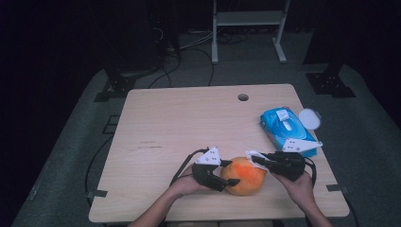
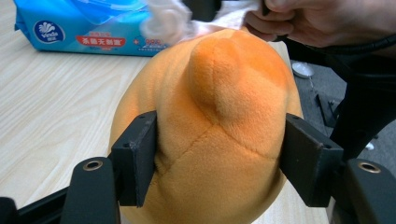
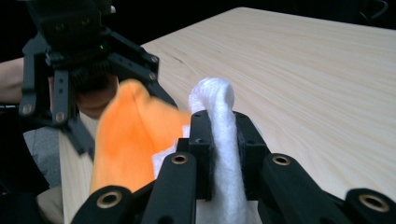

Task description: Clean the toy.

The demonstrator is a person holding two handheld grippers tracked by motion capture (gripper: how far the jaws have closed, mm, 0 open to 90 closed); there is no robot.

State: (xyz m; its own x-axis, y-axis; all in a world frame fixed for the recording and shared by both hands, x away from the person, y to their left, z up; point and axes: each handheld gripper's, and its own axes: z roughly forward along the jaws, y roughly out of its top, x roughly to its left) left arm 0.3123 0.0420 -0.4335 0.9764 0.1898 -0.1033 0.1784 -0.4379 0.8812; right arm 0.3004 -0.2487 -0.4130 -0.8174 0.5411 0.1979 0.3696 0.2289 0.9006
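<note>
An orange plush toy (image 1: 243, 176) rests on the wooden table (image 1: 189, 123) near its front edge. My left gripper (image 1: 231, 173) comes in from the left and is shut on the plush; in the left gripper view both jaws press into the sides of the plush (image 2: 210, 130), around my left gripper (image 2: 219, 158). My right gripper (image 1: 257, 161) is shut on a folded white wipe (image 1: 253, 156) and holds it against the top right of the plush. In the right gripper view the wipe (image 3: 219, 102) stands pinched upright in my right gripper (image 3: 222, 135), beside the plush (image 3: 130, 135).
A blue pack of wet wipes (image 1: 286, 130) lies at the right side of the table, with a white round lid (image 1: 309, 118) just past it at the edge. A cable hole (image 1: 243, 97) sits near the far edge. Bare wood stretches left and beyond the plush.
</note>
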